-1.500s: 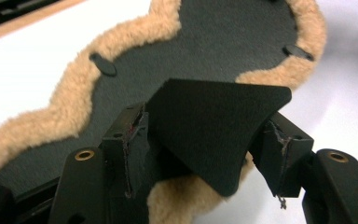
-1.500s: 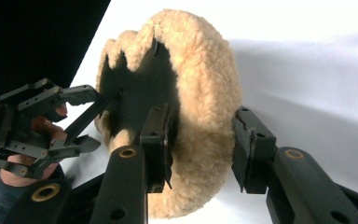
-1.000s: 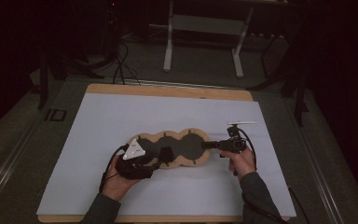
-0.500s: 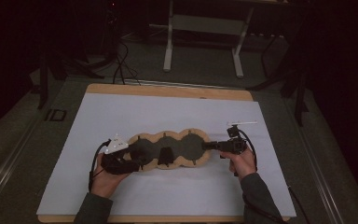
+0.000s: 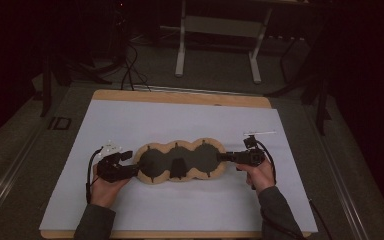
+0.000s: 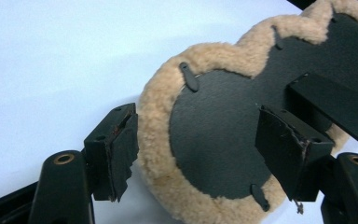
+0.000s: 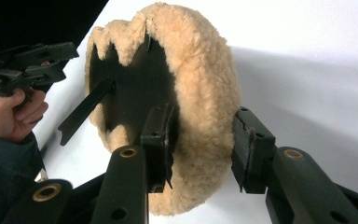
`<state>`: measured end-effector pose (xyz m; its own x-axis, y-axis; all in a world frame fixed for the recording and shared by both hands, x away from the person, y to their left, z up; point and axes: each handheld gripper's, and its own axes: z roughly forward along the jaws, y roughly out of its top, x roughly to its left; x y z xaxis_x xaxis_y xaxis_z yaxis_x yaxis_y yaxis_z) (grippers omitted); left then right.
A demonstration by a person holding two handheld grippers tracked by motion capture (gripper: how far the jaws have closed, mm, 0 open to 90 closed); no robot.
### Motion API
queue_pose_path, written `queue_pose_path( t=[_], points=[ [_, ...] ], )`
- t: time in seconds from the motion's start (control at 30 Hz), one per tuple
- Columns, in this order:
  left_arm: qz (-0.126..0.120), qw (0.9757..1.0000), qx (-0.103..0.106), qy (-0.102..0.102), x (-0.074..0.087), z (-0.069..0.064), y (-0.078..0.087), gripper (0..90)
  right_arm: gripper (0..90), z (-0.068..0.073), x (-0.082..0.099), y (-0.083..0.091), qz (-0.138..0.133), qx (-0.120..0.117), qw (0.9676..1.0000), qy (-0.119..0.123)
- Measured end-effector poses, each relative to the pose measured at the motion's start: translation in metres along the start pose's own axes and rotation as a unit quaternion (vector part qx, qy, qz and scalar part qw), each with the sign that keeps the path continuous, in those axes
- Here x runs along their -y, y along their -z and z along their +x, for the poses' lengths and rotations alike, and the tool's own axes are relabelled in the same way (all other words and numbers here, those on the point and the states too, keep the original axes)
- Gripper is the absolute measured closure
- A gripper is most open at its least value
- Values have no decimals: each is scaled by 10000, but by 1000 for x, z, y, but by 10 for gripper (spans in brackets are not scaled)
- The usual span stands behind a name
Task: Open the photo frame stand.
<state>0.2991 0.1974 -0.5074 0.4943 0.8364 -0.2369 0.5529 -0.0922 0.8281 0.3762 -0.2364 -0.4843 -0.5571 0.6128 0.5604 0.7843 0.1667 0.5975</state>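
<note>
High view: the three-lobed fleece pad (image 5: 180, 161) lies flat, dark side up, its long axis running straight from your left gripper (image 5: 125, 167) to your right gripper (image 5: 225, 158), one at each end lobe. Left gripper view: your jaws are released, spread either side of the near lobe's fleece rim (image 6: 161, 140), not clamped. Right gripper view: your jaws straddle the pad's edge (image 7: 205, 116), released too, with a gap at the outer pad.

Black tongs (image 6: 200, 154) with brass-ringed pivots (pads worn ragged), trailing black cables, dark sleeves (image 5: 94, 222).
</note>
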Motion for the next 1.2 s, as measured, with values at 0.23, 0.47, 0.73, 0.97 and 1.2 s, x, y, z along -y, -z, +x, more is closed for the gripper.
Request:
queue_pose_path(
  t=[0.23,0.47,0.73,0.97,1.2],
  points=[
    [-18,9996,138,264,3,14,-3,297,617,2,1,1,1,40,9998,214],
    [73,9988,348,349,5,20,-6,284,618,5,1,2,-5,86,9990,444],
    [274,9984,440,218,6,17,-13,292,618,7,3,3,-12,111,9977,664],
    [271,9983,490,174,6,16,-11,340,618,7,4,3,-25,109,9968,788],
    [530,9964,621,223,7,16,-18,336,619,8,5,4,-38,96,9961,877]
  ],
)
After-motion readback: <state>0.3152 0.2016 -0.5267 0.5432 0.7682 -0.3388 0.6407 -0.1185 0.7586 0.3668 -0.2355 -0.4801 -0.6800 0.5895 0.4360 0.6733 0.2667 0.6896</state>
